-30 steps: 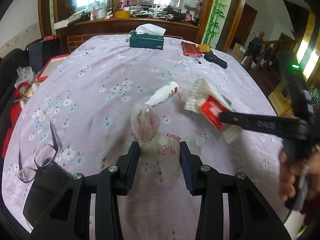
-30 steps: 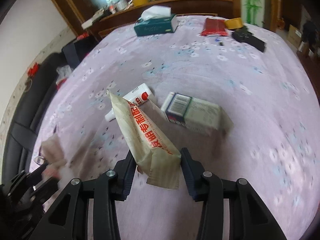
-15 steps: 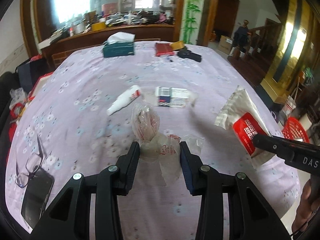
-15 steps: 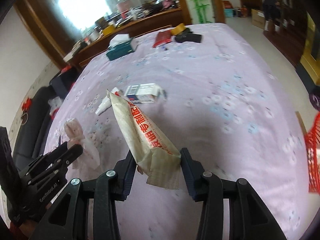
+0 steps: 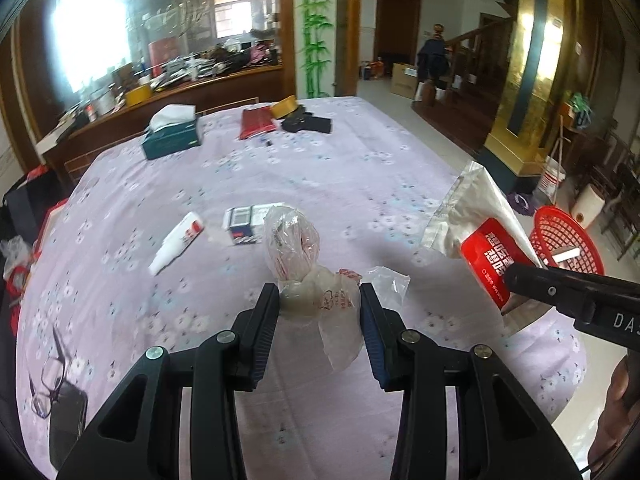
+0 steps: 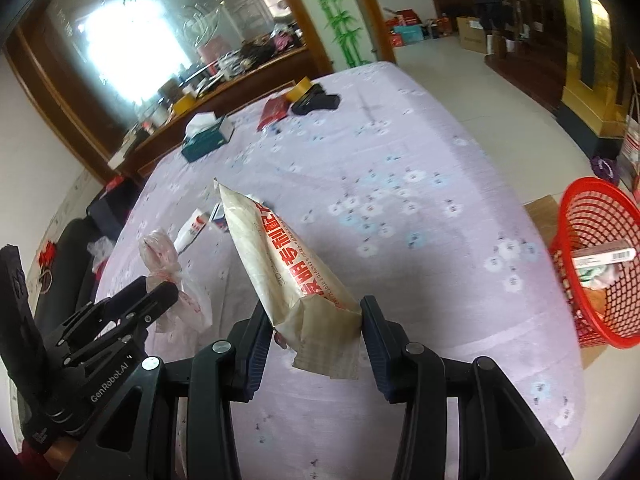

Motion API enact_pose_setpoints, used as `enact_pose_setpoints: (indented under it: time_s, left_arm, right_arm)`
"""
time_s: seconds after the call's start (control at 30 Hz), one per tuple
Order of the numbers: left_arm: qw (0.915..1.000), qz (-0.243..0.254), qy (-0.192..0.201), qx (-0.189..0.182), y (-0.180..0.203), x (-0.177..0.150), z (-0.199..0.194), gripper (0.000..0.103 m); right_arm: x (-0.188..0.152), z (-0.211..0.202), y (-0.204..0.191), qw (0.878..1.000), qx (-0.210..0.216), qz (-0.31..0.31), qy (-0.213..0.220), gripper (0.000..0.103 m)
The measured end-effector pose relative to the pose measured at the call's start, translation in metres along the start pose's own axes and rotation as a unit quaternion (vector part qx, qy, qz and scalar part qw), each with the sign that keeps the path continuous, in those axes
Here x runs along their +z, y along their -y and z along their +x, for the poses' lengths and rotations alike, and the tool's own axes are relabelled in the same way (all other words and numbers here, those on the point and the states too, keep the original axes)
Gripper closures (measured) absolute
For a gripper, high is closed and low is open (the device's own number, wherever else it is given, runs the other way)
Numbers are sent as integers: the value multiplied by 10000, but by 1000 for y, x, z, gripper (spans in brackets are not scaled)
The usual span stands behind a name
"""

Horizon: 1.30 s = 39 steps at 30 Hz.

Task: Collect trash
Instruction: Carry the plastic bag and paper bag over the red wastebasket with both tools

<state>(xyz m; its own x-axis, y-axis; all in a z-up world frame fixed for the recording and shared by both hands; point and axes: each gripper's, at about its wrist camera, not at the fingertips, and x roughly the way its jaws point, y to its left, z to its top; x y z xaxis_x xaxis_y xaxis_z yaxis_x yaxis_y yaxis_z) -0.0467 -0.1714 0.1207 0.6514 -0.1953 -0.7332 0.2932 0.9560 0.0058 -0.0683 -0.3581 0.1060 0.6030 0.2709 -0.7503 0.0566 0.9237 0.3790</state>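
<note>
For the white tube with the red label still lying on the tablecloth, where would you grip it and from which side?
Grip the white tube across its wider red-labelled end, coming from above with the fingers straddling its long axis. It lies flat and slanted on the tablecloth, tapering toward its near end, with bare cloth along both long sides, and the small box lies apart to the right.

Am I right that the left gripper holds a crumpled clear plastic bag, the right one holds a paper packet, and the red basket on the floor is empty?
Not quite: the red basket is not empty. The right wrist view shows a small barcoded box and other trash inside it. The rest stands: left gripper holds the plastic bag, right gripper the paper packet.
</note>
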Motion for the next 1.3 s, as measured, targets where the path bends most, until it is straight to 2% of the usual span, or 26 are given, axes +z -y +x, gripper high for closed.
enact_pose_setpoints:
  time_s: [0.37,1.3]
  left_arm:
    - [9991,358,72,-209,39,14,5,64]
    - [9962,809,74,-319,88,21,7,64]
  right_arm:
    - [5,-27,32,9990,-183,317,275,56]
    - [2,-58,72,9963,-146,677,506,56]
